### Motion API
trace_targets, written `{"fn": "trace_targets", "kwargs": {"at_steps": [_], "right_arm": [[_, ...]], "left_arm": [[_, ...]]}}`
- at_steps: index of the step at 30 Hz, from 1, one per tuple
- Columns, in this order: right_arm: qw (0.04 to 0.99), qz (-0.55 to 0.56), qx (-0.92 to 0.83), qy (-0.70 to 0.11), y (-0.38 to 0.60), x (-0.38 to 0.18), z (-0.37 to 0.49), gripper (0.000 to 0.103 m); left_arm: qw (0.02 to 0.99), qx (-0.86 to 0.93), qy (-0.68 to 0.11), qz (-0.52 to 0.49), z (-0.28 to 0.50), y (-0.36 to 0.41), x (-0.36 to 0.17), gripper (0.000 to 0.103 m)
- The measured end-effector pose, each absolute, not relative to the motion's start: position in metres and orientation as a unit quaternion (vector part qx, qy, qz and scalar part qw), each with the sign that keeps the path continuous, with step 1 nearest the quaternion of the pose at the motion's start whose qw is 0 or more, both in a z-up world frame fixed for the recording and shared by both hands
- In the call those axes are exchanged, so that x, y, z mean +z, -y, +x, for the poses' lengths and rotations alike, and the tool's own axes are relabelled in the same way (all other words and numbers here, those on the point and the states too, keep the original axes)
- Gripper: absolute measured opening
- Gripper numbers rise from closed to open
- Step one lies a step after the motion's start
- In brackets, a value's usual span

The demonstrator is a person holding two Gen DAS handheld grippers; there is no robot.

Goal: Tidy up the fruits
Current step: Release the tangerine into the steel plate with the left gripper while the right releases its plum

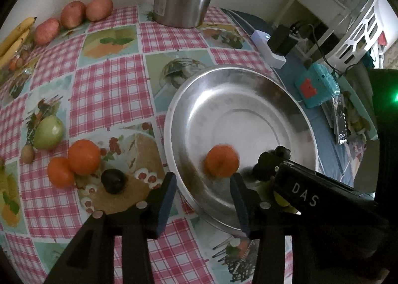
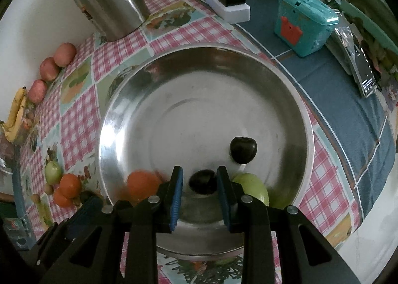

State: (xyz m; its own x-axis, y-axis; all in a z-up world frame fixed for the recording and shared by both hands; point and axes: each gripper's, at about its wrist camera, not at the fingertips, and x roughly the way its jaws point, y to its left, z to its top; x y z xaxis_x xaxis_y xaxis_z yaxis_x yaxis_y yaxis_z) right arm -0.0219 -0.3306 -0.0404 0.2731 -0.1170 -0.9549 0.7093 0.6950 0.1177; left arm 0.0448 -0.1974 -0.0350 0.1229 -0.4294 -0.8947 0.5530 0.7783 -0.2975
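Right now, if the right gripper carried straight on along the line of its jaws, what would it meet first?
The right gripper already has a dark plum between its jaws, so little lies ahead. Past that comes the steel basin floor, though depth is hard to judge.

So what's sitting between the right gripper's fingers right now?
A dark plum sits between the right gripper fingers, low over the steel bowl, with a green apple beside it. That shows in the right wrist view.

Right gripper (image 2: pixel 200 182): blue pads closed on a dark plum (image 2: pixel 202 180)
Big metal bowl (image 2: pixel 119 119): holds another plum (image 2: pixel 243 150), a green apple (image 2: pixel 253 188), a blurry orange (image 2: pixel 143 183)
Left of bowl: two oranges (image 2: pixel 67 189), small green fruit (image 2: pixel 52 172)
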Motion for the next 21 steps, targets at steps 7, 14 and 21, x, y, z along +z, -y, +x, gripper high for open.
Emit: {"fn": "trace_targets", "kwargs": {"at_steps": [7, 14, 21], "right_arm": [[0.754, 0.279, -0.282, -0.524, 0.33, -0.035, -0.024, 0.037], [0.755, 0.276, -0.278, -0.526, 0.328, -0.037, -0.022, 0.039], [0.759, 0.268, -0.271, -0.528, 0.325, -0.035, -0.02, 0.039]], "left_arm": [[0.753, -0.314, -0.576, 0.05, 0.05, 0.191, -0.032, 0.056], [0.76, -0.262, -0.594, 0.031, 0.065, 0.17, -0.035, 0.061], [0.769, -0.188, -0.61, 0.021, 0.08, 0.14, -0.038, 0.068]]}}
